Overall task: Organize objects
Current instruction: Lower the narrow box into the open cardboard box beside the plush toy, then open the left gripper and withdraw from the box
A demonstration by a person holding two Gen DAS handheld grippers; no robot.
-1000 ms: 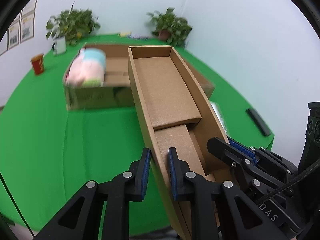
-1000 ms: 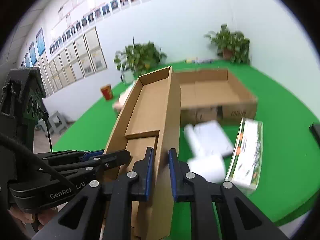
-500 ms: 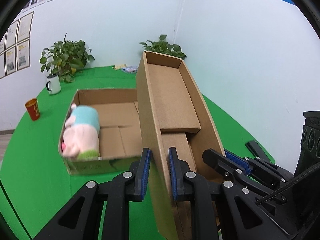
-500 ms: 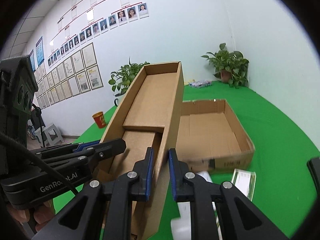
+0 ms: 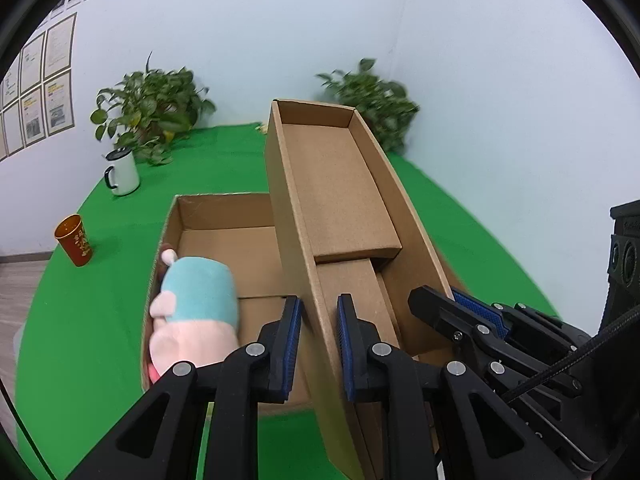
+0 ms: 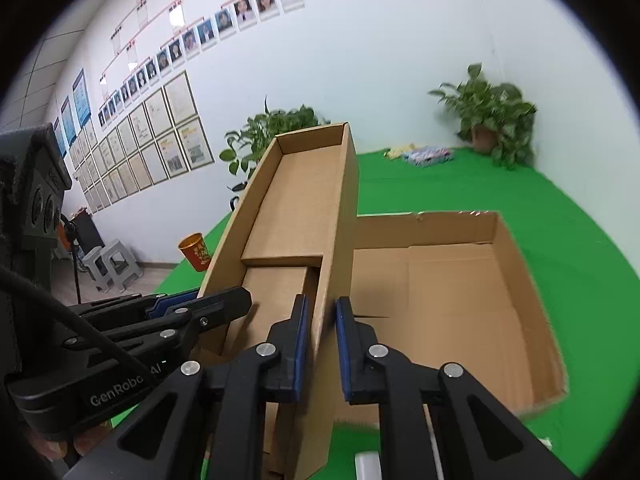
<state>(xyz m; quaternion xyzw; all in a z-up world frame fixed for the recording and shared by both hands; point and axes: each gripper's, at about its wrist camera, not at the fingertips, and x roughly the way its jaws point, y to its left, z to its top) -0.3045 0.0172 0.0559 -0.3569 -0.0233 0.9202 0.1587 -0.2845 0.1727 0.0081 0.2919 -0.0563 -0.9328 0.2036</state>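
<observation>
Between both grippers, the narrow box ran lengthwise ahead, left gripper and right gripper jaws each clenched on a side wall above the open carton.

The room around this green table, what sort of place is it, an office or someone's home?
Most likely an office or workplace, not a home. Rows of portrait photos and framed certificates cover one wall, potted plants stand at the back, and a green cloth covers the table, like a staged demonstration area.
</observation>
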